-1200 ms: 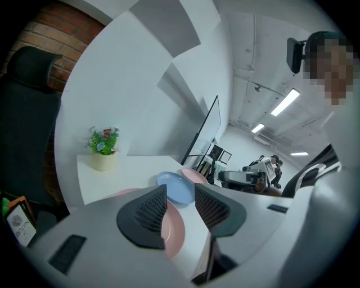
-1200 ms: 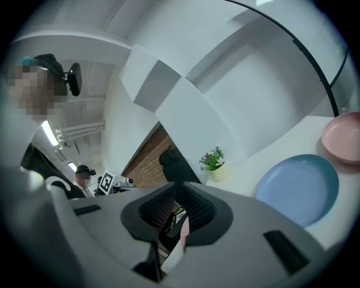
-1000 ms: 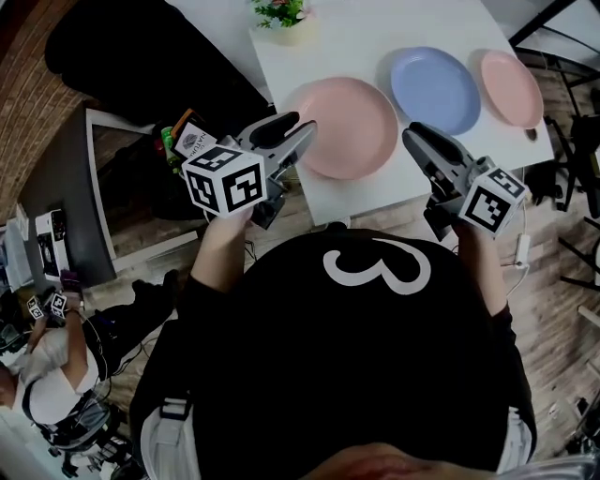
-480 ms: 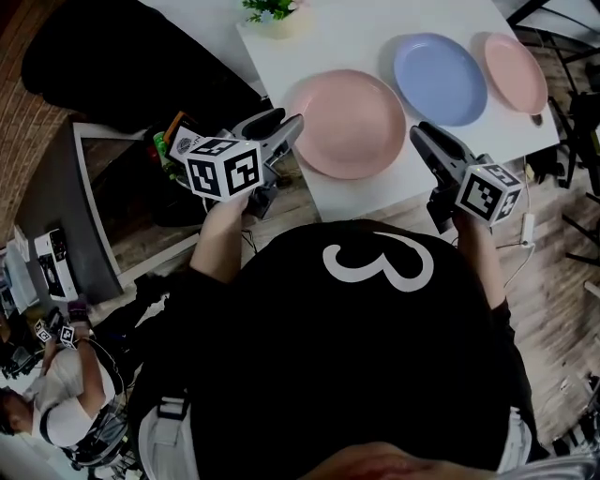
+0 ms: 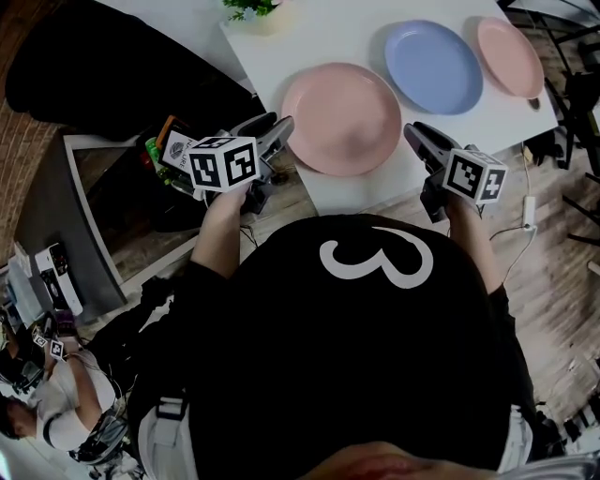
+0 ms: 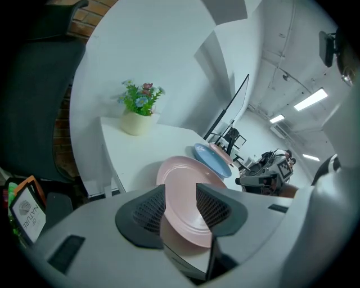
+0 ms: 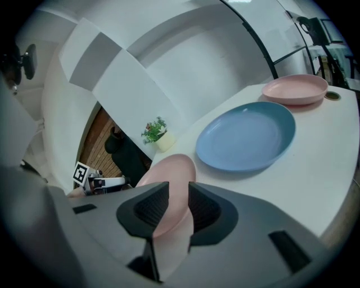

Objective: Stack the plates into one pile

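Three plates lie apart in a row on the white table (image 5: 319,37), none stacked. The big pink plate (image 5: 342,117) sits at the near edge, close to the near left corner. The blue plate (image 5: 434,66) lies just beside it toward the right, with a strip of bare table between them. The small pink plate (image 5: 509,56) is next to the blue one at the right edge. All three lie flat, open side up.

The left gripper (image 5: 279,129) hangs off the table's left edge by the near corner, its tips just short of the big pink plate's rim. Its jaws have just been opening and stand wide apart. Nothing is between the pads; the plate shows through the gap, farther off.

The right gripper (image 5: 415,133) hangs over the near edge, just right of the same plate, between it and the blue one. Its jaws are partly apart and hold nothing; the big pink plate again shows beyond the gap.

A plant (image 5: 246,7) in a pale pot stands at the far left corner. The person (image 5: 366,319) in a black top stands at the near edge, on a wooden floor (image 5: 553,272).
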Tool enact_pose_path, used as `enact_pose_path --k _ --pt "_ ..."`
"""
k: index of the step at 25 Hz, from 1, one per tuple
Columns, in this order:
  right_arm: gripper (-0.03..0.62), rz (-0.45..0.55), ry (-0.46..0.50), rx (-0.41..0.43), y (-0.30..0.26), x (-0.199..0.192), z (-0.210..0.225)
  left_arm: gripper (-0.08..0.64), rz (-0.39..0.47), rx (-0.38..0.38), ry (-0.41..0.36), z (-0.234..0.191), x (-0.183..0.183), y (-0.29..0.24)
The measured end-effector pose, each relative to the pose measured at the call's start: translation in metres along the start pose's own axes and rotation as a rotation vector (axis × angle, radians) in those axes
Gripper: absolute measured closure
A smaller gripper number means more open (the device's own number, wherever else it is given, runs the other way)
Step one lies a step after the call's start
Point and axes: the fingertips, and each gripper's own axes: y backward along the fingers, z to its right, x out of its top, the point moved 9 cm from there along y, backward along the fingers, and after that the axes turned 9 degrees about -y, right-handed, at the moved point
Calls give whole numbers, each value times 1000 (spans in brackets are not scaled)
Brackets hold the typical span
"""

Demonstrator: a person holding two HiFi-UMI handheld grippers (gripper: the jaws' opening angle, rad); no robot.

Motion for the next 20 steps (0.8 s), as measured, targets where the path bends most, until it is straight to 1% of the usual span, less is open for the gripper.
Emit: enact_pose_path --k 3,5,10,14,20 --pt "483 -40 -31 -47 -8 -9 10 399 -30 1 23 -4 -9 -9" --pt "483 -54 -47 -63 -12 -12 14 399 -47 -3 35 -6 -12 -14" --pt "483 -63 -98 -54 -18 -20 16 399 -68 14 62 -16 -21 -20" --pt "483 -91 -89 -49 -24 -22 16 399 -75 26 80 -19 -23 -25" --pt "483 -103 -114 -49 -26 -25 16 400 -98 38 105 -18 -30 -27"
